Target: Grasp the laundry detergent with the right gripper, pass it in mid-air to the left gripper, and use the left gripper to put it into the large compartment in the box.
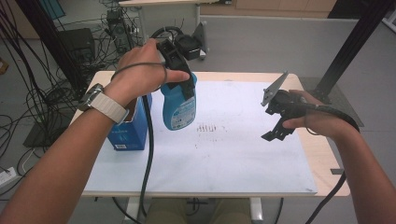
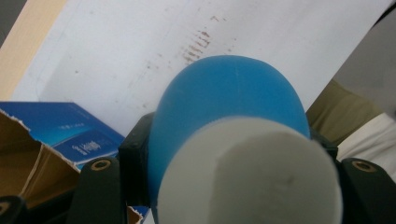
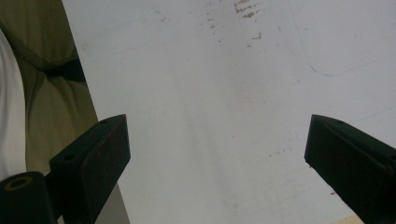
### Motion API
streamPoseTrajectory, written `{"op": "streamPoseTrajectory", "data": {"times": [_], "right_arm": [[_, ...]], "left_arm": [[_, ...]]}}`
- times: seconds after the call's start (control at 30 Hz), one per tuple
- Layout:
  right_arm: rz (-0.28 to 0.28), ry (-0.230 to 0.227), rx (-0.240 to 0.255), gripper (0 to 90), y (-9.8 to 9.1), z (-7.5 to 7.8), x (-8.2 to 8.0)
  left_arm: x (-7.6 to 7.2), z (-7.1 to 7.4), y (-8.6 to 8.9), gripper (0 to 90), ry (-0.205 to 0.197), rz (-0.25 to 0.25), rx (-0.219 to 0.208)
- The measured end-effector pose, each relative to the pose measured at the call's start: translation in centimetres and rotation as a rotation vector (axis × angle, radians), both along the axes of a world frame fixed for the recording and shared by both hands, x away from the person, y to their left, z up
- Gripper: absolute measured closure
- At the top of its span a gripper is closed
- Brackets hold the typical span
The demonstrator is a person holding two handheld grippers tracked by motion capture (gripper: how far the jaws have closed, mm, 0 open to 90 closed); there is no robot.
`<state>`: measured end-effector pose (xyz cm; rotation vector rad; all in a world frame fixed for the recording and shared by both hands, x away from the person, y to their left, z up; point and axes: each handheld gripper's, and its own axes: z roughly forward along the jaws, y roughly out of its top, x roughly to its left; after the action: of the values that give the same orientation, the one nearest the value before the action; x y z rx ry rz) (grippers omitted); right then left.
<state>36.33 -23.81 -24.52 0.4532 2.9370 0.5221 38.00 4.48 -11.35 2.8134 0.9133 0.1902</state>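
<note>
A: Left tongs (image 1: 180, 74) clamped on the blue bottle (image 1: 178, 108), hanging upright above the table (image 1: 243, 154), just beside the blue box (image 1: 125, 133).

B: Right tongs (image 1: 276, 122) spread wide, empty (well off to its right) — left hand's nearer.

bottle (image 1: 178, 106): blue, white-printed label, white top | box (image 1: 126, 133): blue, brown torn inside | table sheet (image 1: 224, 158): white, brown smudge marks | table edge (image 1: 327, 158): light wood | left gripper (image 1: 180, 70): black | right gripper (image 1: 276, 122): black
</note>
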Motion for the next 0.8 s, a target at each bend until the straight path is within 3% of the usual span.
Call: {"op": "streamPoseTrajectory", "data": {"times": [0.1, 0.23, 0.63, 0.8], "right_arm": [[0.003, -0.012, 0.002, 6.6, -0.4, 0.1, -0.1], [-0.002, -0.017, -0.001, 6.6, -0.8, 0.2, -0.3], [-0.001, -0.027, -0.014, 7.6, -1.2, 0.1, -0.5], [-0.014, -0.043, -0.015, 7.6, -1.5, 0.4, -0.4]], "left_arm": [[0.1, 0.4, 0.0, 37.5, -0.004, 0.036, -0.002], [0.4, 1.3, 0.0, 37.5, -0.01, 0.121, 0.005], [1.0, 2.5, -0.1, 37.5, -0.002, 0.263, 0.039], [1.4, 2.6, 0.4, 37.5, 0.014, 0.326, 0.024]]}}
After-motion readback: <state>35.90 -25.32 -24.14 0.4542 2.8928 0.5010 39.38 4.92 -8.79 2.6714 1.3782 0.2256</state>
